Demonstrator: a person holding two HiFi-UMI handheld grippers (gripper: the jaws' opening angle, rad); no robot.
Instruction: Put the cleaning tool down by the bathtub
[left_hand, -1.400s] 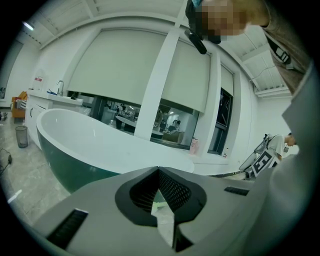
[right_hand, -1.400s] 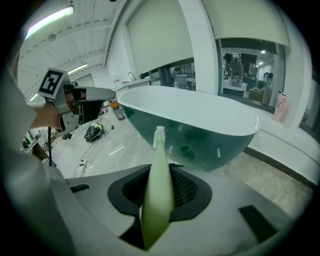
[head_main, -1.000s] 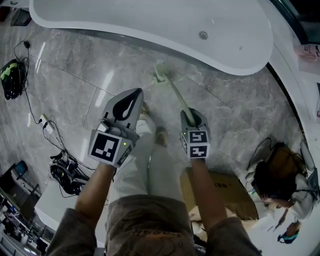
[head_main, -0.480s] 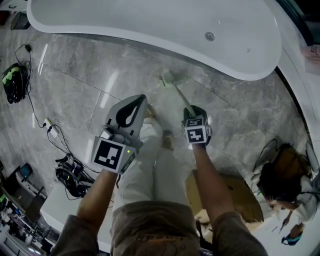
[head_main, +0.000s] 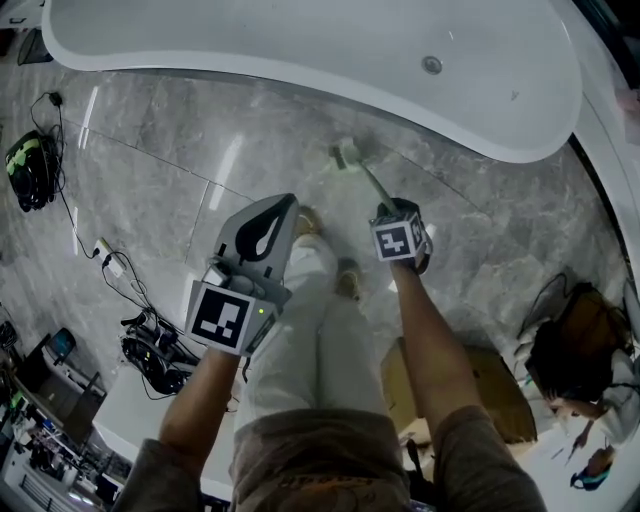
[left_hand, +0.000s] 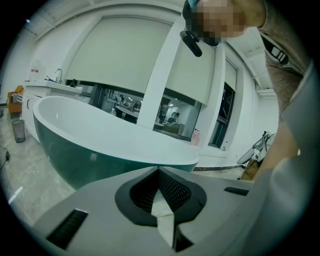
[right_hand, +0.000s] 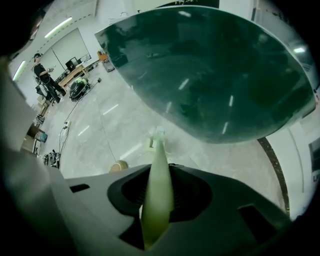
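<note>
Brush w/ long pale-green plastic handle (head_main: 365, 180) is clamped in right gripper (right_hand: 157, 200), head down ahead of jaws near grey marble floor (head_main: 150, 170), beside white oval bathtub (head_main: 300, 50). Floor contact unclear; set-down & release left. Left gripper (left_hand: 159, 172) closed, empty.

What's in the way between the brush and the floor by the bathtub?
Nothing visible: the brush in the right hand-held gripper points down at bare floor beside the bathtub.
</note>
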